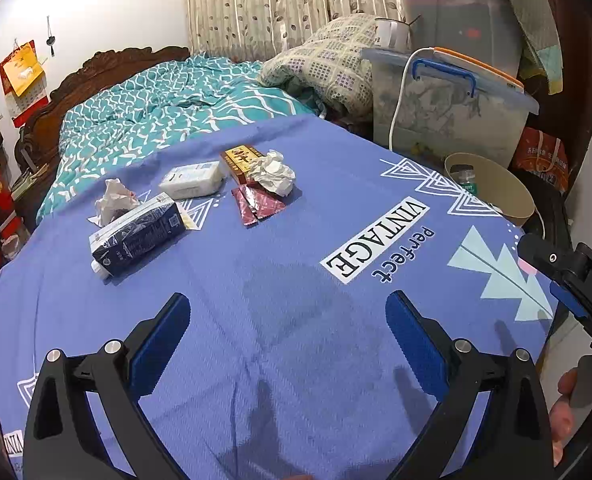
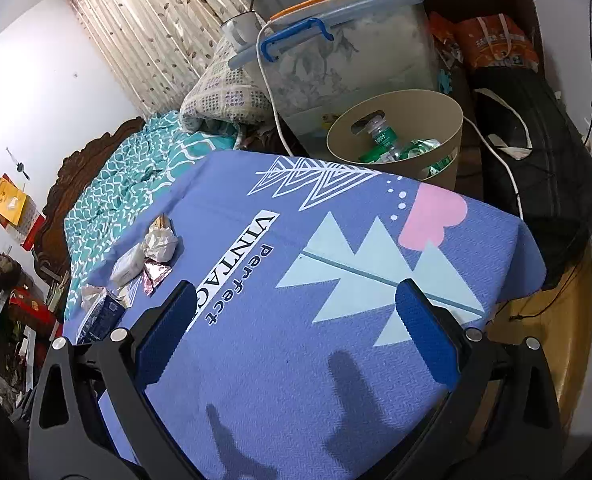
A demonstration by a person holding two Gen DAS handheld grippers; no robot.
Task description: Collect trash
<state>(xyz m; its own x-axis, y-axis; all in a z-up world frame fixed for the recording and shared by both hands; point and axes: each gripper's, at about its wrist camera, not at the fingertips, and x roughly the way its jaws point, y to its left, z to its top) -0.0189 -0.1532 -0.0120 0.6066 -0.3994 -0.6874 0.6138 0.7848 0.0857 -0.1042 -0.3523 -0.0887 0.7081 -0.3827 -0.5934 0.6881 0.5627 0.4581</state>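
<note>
On the blue cloth-covered table (image 1: 296,320), the trash lies far left: a dark carton (image 1: 140,236), a crumpled tissue (image 1: 114,200), a white packet (image 1: 194,179), red wrappers (image 1: 258,203) and another tissue wad (image 1: 274,172). The left gripper (image 1: 288,344) and right gripper (image 2: 296,332) hover above the cloth, jaws apart and holding nothing. Past the table's right edge stands a tan bin (image 2: 399,120) holding green bottles.

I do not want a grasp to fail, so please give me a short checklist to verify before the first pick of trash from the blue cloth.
1. Left gripper open, nothing held: ok.
2. Right gripper open, nothing held: ok.
3. Dark carton lies nearest the left gripper, path uncovered: ok.
4. Crumpled tissue rests partly on the yellow box: not ok for separate picks.
5. Bin mouth open, bottles inside, room left: ok.
6. Whether the carton is empty: cannot tell.
</note>
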